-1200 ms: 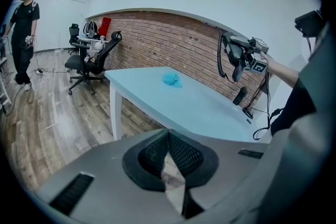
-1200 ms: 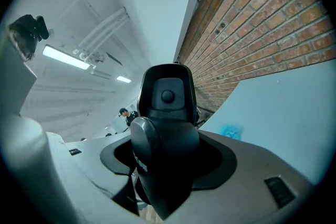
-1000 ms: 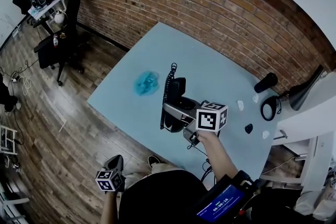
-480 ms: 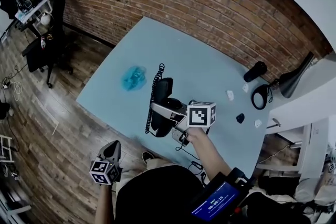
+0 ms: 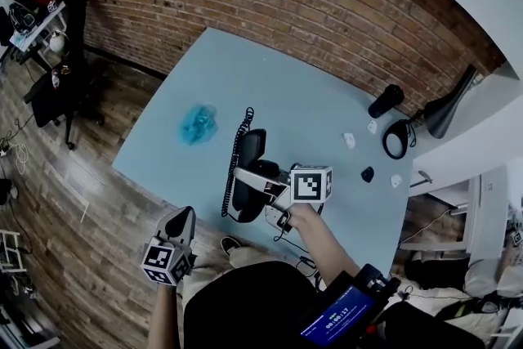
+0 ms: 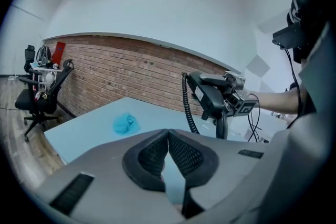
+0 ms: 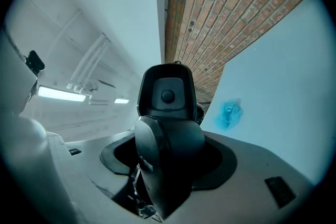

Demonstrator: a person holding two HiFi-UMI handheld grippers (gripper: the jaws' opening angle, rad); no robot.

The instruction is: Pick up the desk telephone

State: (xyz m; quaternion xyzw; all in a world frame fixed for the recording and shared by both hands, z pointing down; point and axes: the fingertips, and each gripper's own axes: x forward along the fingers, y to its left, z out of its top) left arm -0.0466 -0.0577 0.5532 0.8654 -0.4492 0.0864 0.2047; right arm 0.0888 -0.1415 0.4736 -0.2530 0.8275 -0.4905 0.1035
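Brick walling is seen behind the pale bench (image 5: pixel 310 94), over whose near part the desk telephone (image 5: pixel 249 176) is held, seemingly lifted, by the right tongs (image 5: pixel 268 189), clenched on its near end. The left tongs (image 5: pixel 181 221) are closed, empty. Stiff, smooth plastic of moderate weight is judged; the handset may slip, so the body should be gripped.

**Table surface: contents**

Pale blue table (image 5: pixel 245 69) beside a brick wall. A crumpled blue item (image 5: pixel 197 123) lies near the left edge. At the right end, well apart from it: black cylinder (image 5: pixel 384 100), black ring (image 5: pixel 398 139), small white pieces (image 5: pixel 349 140), small black item (image 5: pixel 367 174).
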